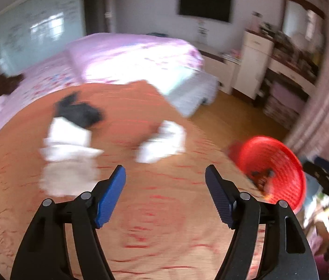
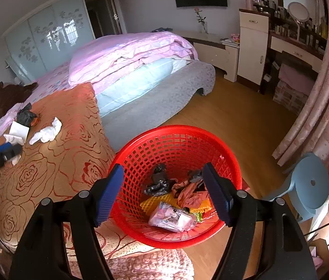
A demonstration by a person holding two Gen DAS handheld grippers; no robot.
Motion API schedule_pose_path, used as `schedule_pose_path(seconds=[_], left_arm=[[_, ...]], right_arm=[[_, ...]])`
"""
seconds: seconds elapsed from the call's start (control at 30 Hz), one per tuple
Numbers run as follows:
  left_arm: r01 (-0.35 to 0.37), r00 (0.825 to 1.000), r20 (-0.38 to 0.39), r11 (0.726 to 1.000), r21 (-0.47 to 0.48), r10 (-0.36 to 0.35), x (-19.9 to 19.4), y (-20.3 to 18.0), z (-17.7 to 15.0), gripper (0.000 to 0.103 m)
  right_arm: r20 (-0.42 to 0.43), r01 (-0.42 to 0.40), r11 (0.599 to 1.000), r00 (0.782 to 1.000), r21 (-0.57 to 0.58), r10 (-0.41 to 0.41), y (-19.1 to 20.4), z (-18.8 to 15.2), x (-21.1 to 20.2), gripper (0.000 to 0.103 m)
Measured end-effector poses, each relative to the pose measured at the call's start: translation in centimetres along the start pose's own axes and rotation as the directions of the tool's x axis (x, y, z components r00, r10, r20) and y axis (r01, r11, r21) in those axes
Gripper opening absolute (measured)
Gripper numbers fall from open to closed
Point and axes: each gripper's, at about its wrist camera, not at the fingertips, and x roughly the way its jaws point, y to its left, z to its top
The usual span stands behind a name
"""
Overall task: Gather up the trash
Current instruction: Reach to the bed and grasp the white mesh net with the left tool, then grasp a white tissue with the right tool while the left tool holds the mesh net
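Observation:
My left gripper [image 1: 165,172] is open over the orange rose-patterned blanket [image 1: 164,221], with nothing between its blue pads. Ahead of it, blurred, lie a black bag [image 1: 78,112], white paper [image 1: 67,140] and a crumpled white tissue [image 1: 162,142]. My right gripper [image 2: 163,170] is open above the red mesh basket [image 2: 176,131], which holds a pink wrapper [image 2: 171,217], orange wrappers and dark bags. The right wrist view also shows the black bag [image 2: 25,116], white paper [image 2: 18,129] and tissue [image 2: 48,133] far left. One blue finger [image 2: 6,148] of my left gripper reaches toward them.
The red basket [image 1: 271,170] stands off the blanket's right edge. A pink quilt [image 2: 129,51] covers the bed behind. A blue stool [image 2: 311,182] and pink curtains [image 2: 323,107] are at the right, beyond the wooden floor [image 2: 234,116]. A white cabinet [image 2: 251,46] and a dresser line the far wall.

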Motion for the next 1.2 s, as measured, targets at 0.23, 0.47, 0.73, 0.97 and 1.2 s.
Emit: schedule_pose_path(seconds=[0.23, 0.47, 0.73, 0.97, 1.2], left_arm=[[-0.126, 0.992, 0.005, 0.986, -0.111, 0.127, 0.4, 6.1, 0.4, 0.07], [-0.121, 0.992, -0.058, 0.985, -0.126, 0.114, 2.8, 7.8, -0.5, 0.07], [-0.095, 0.995, -0.049, 0.983, -0.158, 0.088, 2.9, 9.6, -1.3, 0.046], [-0.057, 0.998, -0.026, 0.977, -0.207, 0.053, 1.7, 11.2, -2.5, 0.039], [-0.061, 0.998, -0.017, 0.967, -0.246, 0.059, 0.7, 12.1, -3.5, 0.039]], right_arm=[[0.0, -0.008, 1.0, 1.0, -0.026, 0.008, 0.8, -0.2, 0.1, 0.07], [0.015, -0.023, 0.997, 1.0, -0.074, 0.025, 2.2, -0.6, 0.1, 0.07], [-0.005, -0.046, 0.993, 0.999, -0.113, 0.046, 4.0, -1.0, 0.7, 0.07], [-0.016, -0.068, 0.985, 0.998, -0.161, 0.066, 6.3, -1.3, 1.2, 0.07], [-0.014, -0.109, 0.975, 0.994, -0.193, 0.108, 9.7, -0.7, 2.1, 0.07]])
